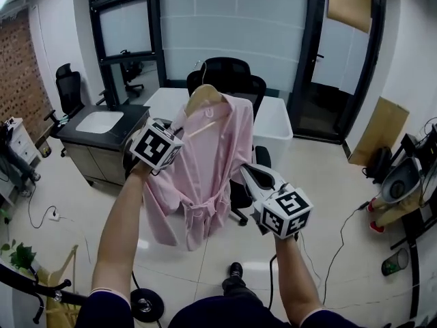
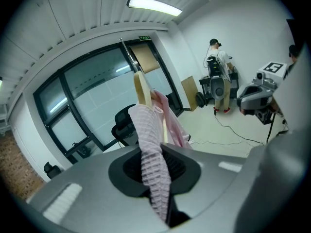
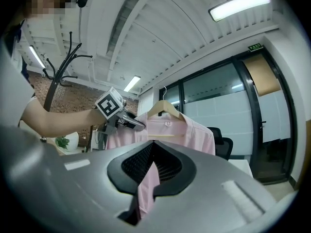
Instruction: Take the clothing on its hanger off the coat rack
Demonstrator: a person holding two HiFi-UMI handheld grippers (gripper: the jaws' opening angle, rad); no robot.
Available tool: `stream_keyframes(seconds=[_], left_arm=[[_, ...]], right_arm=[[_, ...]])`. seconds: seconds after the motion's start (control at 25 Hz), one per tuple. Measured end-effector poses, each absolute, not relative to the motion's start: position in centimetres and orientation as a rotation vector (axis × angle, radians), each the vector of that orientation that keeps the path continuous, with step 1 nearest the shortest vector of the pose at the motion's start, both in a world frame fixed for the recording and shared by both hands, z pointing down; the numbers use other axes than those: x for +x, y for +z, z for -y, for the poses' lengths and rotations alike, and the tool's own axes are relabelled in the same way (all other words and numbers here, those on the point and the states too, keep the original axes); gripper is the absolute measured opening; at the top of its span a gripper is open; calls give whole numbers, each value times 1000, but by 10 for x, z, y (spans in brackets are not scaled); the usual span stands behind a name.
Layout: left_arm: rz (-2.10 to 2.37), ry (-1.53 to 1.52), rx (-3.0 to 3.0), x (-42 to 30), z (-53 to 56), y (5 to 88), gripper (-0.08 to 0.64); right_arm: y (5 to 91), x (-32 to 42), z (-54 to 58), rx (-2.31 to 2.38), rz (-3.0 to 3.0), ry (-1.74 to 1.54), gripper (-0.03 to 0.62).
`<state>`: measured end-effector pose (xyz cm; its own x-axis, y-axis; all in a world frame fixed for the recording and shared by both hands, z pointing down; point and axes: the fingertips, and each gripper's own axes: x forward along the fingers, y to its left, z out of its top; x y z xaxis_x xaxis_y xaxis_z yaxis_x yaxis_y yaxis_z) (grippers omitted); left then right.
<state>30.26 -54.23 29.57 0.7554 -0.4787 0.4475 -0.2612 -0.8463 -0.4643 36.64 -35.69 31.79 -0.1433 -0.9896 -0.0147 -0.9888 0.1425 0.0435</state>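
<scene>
The pink garment hangs in mid-air on its wooden hanger, in front of the person and clear of the coat rack, whose dark pole and curved hooks stand well apart from it at the left of the right gripper view. The hanger's metal hook points up and rests on nothing. The left gripper holds the garment near one shoulder, just below the hanger's arm. Its own view shows a fold of ribbed pink cloth pinched between the jaws and running down through the gap, with the pale hanger rising right behind it. The right gripper is lower, at the garment's other edge, with its jaws pointing up toward the cloth. In its own view the jaws stand a narrow slit apart and pink cloth fills that slit, but I cannot tell whether they pinch the cloth or it only shows through from behind. Both bare forearms reach forward from the bottom of the head view. Behind the garment stands a black office chair at a white counter, with a low dark-topped cabinet to the left and glass partitions beyond. In the left gripper view another person stands at some equipment by the far wall.
</scene>
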Motion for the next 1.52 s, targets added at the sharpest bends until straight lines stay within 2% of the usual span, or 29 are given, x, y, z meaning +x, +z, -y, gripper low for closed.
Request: stream_keyframes(seconds=[0.84, 1.52], left_arm=[[-676, -803, -2581, 503, 712, 281, 35], [-389, -698, -2654, 652, 837, 282, 35]], right_arm=[[315, 578, 508, 2011, 2374, -17, 0], [334, 678, 598, 2336, 2090, 63, 0]])
